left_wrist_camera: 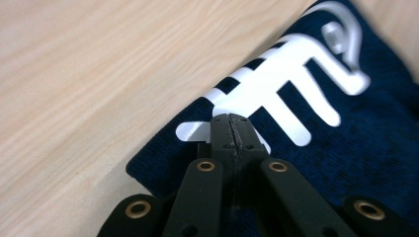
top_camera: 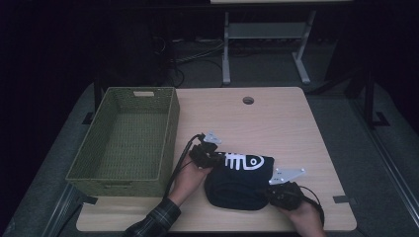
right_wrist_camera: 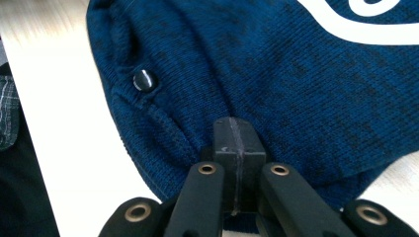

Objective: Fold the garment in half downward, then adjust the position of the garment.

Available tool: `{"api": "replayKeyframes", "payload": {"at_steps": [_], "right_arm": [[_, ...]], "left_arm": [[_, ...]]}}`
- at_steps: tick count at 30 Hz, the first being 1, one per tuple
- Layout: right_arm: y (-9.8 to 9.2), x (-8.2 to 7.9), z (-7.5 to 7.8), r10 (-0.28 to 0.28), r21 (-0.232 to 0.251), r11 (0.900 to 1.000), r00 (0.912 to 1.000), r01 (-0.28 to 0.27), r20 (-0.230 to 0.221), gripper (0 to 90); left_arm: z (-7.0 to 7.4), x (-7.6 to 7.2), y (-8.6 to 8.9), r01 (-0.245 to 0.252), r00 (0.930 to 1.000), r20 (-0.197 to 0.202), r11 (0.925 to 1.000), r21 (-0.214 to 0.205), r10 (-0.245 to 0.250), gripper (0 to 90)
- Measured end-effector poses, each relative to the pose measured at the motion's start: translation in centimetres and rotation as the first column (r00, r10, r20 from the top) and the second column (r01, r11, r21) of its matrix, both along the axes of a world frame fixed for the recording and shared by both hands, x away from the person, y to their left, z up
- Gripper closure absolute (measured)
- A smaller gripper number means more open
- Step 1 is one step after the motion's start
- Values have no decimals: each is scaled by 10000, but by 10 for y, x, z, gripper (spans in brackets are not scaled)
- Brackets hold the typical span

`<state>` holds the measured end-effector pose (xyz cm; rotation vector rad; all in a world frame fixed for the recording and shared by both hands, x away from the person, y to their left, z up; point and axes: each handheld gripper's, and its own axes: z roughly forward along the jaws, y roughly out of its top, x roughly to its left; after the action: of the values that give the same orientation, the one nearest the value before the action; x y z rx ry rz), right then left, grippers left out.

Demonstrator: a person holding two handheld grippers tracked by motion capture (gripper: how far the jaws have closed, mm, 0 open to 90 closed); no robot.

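Claws both closed, jaws pressed flat together: the left claw [left_wrist_camera: 231, 129] rests its tip on the near edge of the folded navy garment [top_camera: 240, 178], right at the tail of the white fish-skeleton print [left_wrist_camera: 291, 94], and the right claw [right_wrist_camera: 236, 136] sits on the knit close to a hem with a small dark snap button [right_wrist_camera: 144, 80]. Whether either one pinches a fold of cloth between its jaws I cannot tell; the tips look sealed with the fabric under them.

On the desk [top_camera: 276, 118] the garment lies bundled in the front middle, the left hand [top_camera: 190, 175] at its left end and the right hand [top_camera: 296, 207] at its right. Flanking it this way probably lets the person lift or slide the whole bundle without it unfolding. A woven green basket [top_camera: 168, 128] stands empty just beside it on the left, a likely destination.
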<state>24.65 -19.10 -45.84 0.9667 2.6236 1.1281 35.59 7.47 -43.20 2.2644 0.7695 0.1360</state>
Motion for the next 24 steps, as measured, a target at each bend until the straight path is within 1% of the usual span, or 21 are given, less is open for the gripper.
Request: {"api": "replayKeyframes", "payload": {"at_steps": [2,4,5,8,10,11,14,18,19,20,21,22,23,24], "right_arm": [[1,0,0,29,9,10000,10000,-29,-15,900],[4,-1,-1,106,-34,9999,9999,-106,-18,900],[6,-1,-1,140,-8,9999,9999,-140,-59,900],[10,-2,-2,323,-6,9995,9995,-323,-70,900],[14,-4,-2,366,55,9993,9992,-365,-162,900],[15,-4,-3,464,38,9989,9989,-463,-99,900],[20,-6,-3,563,109,9984,9983,-562,-160,900],[23,-6,0,719,-29,9974,9974,-719,-9,900],[23,-6,0,719,-29,9974,9974,-719,-9,900],[23,-5,1,736,-31,9973,9973,-736,82,900],[22,-5,4,680,68,9977,9976,-681,121,900],[20,-5,7,656,191,9976,9974,-661,283,900],[16,-3,12,496,405,9979,9978,-514,438,900],[14,-2,15,406,404,9983,9976,-429,569,900]], "left_arm": [[-7,5,-3,-53,10000,-39,9995,301,54,900],[-12,10,-7,4,9998,-180,9989,476,4,900],[-14,12,-8,31,9999,-138,9982,605,-23,900],[-18,17,-12,66,9996,-273,9978,666,-48,900],[-20,22,-14,94,9993,-368,9978,663,-69,900],[-20,24,-15,162,9992,-388,9976,675,-136,900],[-21,26,-18,260,9992,-334,9969,739,-236,900],[-19,28,-19,320,9989,-353,9976,619,-298,900],[-17,28,-18,303,9988,-395,9983,491,-284,900],[-16,27,-16,289,9989,-375,9988,400,-274,900],[-13,25,-14,290,9991,-313,9991,297,-280,900],[-10,24,-12,282,9991,-323,9993,227,-274,900],[-8,21,-11,248,9992,-321,9997,10,-248,900],[-5,19,-9,287,9991,-319,9995,-143,-291,900]]}}
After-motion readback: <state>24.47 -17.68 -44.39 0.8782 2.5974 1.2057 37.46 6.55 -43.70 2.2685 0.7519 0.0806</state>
